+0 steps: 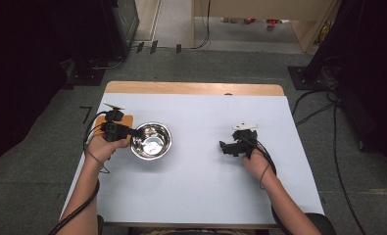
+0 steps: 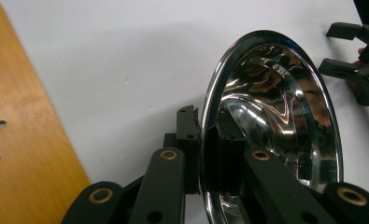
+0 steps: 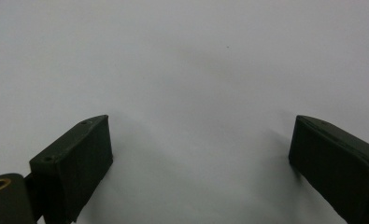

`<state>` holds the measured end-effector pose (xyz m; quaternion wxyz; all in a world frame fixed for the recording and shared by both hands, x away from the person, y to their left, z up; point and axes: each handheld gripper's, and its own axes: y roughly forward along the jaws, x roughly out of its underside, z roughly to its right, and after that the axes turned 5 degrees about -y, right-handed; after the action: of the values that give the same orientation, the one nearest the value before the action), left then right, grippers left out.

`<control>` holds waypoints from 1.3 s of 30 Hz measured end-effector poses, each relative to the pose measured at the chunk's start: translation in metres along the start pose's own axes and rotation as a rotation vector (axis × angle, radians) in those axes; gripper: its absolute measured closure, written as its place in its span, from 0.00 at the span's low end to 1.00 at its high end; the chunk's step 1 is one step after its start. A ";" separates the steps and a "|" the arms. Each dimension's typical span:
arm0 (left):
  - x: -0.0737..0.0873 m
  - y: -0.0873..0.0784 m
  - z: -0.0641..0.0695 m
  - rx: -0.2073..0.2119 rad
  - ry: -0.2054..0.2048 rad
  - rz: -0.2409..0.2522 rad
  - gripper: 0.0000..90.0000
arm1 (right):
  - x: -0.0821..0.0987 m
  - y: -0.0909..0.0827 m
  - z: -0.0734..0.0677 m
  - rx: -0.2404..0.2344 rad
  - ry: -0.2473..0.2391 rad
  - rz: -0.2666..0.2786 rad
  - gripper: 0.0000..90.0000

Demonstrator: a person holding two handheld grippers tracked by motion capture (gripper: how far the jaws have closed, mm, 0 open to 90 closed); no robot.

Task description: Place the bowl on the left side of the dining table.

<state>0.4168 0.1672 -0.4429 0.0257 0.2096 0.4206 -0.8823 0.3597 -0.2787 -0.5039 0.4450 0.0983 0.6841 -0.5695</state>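
Two grippers over a white mat (image 1: 191,196) on the table, going L to R. Far L, beside the person's left hand (image 1: 100,149), a bare strip of wood table (image 2: 18,140) w/ a small orange board (image 1: 125,120) under the gripper. Left gripper (image 1: 131,131) is clamped on the near-left rim of the steel bowl (image 1: 152,140); in the left gripper view one jaw sits outside the wall, the other inside, rim pinched between them, so it has hold of the bowl (image 2: 275,121). Bowl is on the L half of the mat, mouth up, nothing visible inside but reflections. Mid mat is plain. R half: right gripper (image 1: 224,146) in the right hand (image 1: 254,159), well apart from the bowl, pointing L toward it. Right gripper view: jaws spread wide, nothing between them, just mat (image 3: 191,70) underneath.
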 end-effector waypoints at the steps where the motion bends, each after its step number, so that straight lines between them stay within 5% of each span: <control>1: 0.000 0.000 -0.001 0.000 -0.004 0.001 0.94 | 0.000 0.000 0.000 0.000 0.000 0.000 0.06; 39: -0.001 -0.024 -0.025 -0.005 -0.072 0.069 0.94 | 0.000 0.000 0.000 0.000 0.001 0.000 0.06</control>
<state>0.4210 0.2016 -0.4388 0.0716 0.1922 0.4140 -0.8868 0.3597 -0.2787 -0.5038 0.4447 0.0984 0.6844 -0.5694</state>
